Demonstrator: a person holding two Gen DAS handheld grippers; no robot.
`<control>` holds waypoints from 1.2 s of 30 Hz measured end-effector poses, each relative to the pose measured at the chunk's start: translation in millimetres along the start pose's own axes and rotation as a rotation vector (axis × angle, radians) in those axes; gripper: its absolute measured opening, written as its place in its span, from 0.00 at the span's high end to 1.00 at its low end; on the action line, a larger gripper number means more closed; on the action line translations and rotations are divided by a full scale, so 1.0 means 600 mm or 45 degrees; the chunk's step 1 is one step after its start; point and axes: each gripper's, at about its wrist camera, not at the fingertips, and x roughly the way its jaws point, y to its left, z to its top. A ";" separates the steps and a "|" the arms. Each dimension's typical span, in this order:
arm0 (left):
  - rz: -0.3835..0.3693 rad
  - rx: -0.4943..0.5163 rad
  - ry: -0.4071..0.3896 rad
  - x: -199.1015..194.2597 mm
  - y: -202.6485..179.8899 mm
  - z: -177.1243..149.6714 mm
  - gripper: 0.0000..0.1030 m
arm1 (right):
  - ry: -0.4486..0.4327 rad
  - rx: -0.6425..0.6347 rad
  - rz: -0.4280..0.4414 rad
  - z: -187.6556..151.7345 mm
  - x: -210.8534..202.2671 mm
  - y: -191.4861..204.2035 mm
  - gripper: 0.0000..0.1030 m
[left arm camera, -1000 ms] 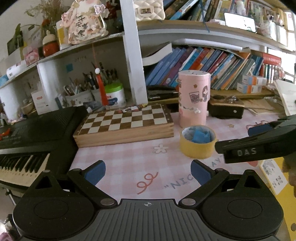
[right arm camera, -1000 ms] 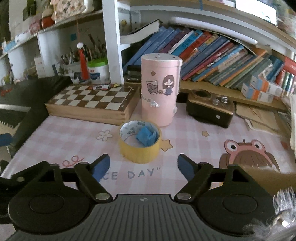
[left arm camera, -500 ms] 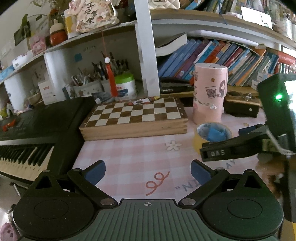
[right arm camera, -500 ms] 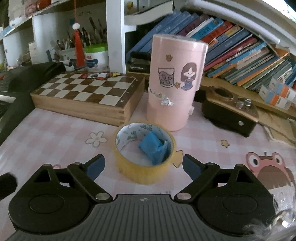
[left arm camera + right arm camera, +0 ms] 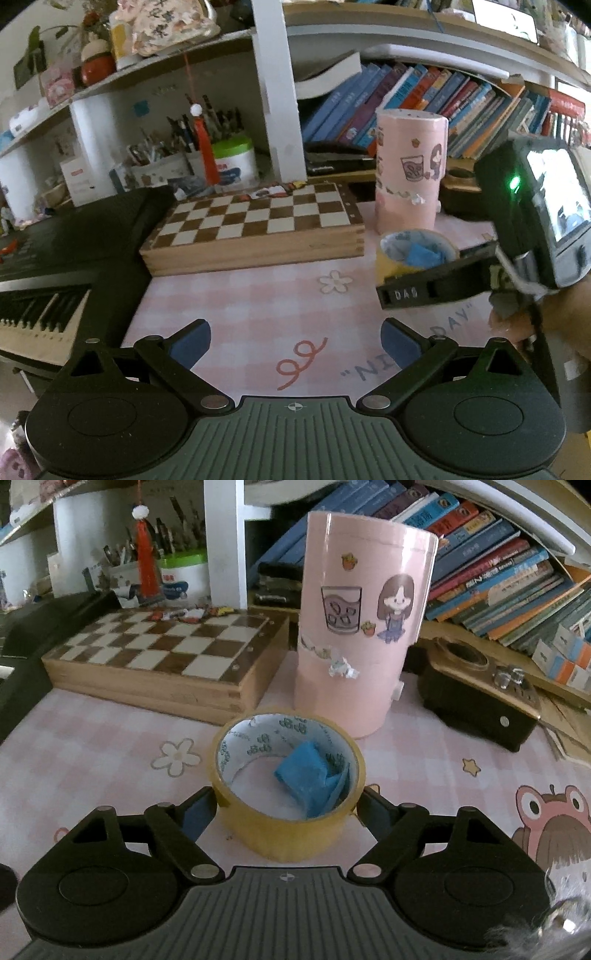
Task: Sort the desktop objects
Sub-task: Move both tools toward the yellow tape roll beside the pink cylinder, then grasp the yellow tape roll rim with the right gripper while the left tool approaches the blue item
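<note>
A yellow tape roll (image 5: 288,827) with a crumpled blue scrap (image 5: 308,773) inside lies flat on the pink desk mat. My right gripper (image 5: 286,810) is open with a finger on each side of the roll, close to its wall. The roll also shows in the left wrist view (image 5: 410,254), partly hidden by the right gripper's body. My left gripper (image 5: 295,341) is open and empty over the mat, to the left of the roll. A tall pink cylinder (image 5: 358,635) stands just behind the roll.
A wooden chessboard box (image 5: 166,661) lies to the left behind the roll. A black keyboard (image 5: 48,266) fills the left side. A black and wood box (image 5: 484,698) sits at the right. Shelves with books (image 5: 424,99) and pen holders (image 5: 173,162) line the back.
My right gripper has moved forward until its open fingers straddle the tape roll. My left gripper has drifted slightly and stays open.
</note>
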 end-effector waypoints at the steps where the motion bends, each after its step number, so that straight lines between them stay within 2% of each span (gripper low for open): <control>1: -0.007 0.005 0.004 0.004 -0.002 0.000 0.03 | -0.019 0.011 0.007 0.003 -0.008 -0.002 0.23; 5: -0.037 0.022 0.010 0.022 -0.012 -0.003 0.03 | -0.149 0.049 0.019 0.018 -0.067 -0.013 0.23; 9: -0.090 0.028 -0.004 0.044 -0.031 -0.003 0.04 | -0.245 0.062 -0.023 0.027 -0.119 -0.028 0.25; 10: -0.100 0.027 -0.003 0.050 -0.037 -0.002 0.04 | -0.257 0.065 -0.038 0.029 -0.127 -0.032 0.28; 11: -0.114 0.025 -0.001 0.057 -0.045 0.000 0.04 | -0.271 0.073 -0.053 0.031 -0.135 -0.035 0.34; 12: -0.133 0.024 -0.005 0.063 -0.051 0.003 0.04 | -0.284 0.086 -0.061 0.032 -0.142 -0.040 0.62; 13: -0.159 0.023 -0.018 0.069 -0.059 0.005 0.06 | -0.291 0.099 -0.064 0.032 -0.149 -0.047 0.83; 15: -0.212 0.035 -0.042 0.083 -0.074 0.008 0.06 | -0.280 0.117 -0.071 0.033 -0.154 -0.055 0.81; 18: -0.254 0.092 -0.008 0.104 -0.099 0.008 0.10 | -0.196 0.106 -0.071 0.031 -0.147 -0.063 0.78; 21: -0.290 0.120 -0.009 0.098 -0.104 0.002 0.11 | -0.193 0.167 -0.034 0.024 -0.164 -0.085 0.49; 26: -0.317 0.143 -0.002 0.084 -0.100 -0.011 0.11 | -0.199 0.216 -0.001 0.016 -0.205 -0.103 0.37; 28: -0.308 0.151 -0.009 0.073 -0.094 -0.016 0.11 | -0.159 0.229 0.020 0.014 -0.210 -0.101 0.22; 31: -0.289 0.125 -0.010 0.052 -0.076 -0.025 0.10 | -0.120 0.215 0.074 0.005 -0.207 -0.082 0.18; 33: -0.271 0.104 -0.007 0.038 -0.063 -0.032 0.10 | -0.080 0.168 0.055 -0.004 -0.197 -0.060 0.17; 36: -0.239 0.078 -0.002 0.019 -0.045 -0.045 0.10 | -0.012 0.126 -0.034 -0.016 -0.176 -0.037 0.06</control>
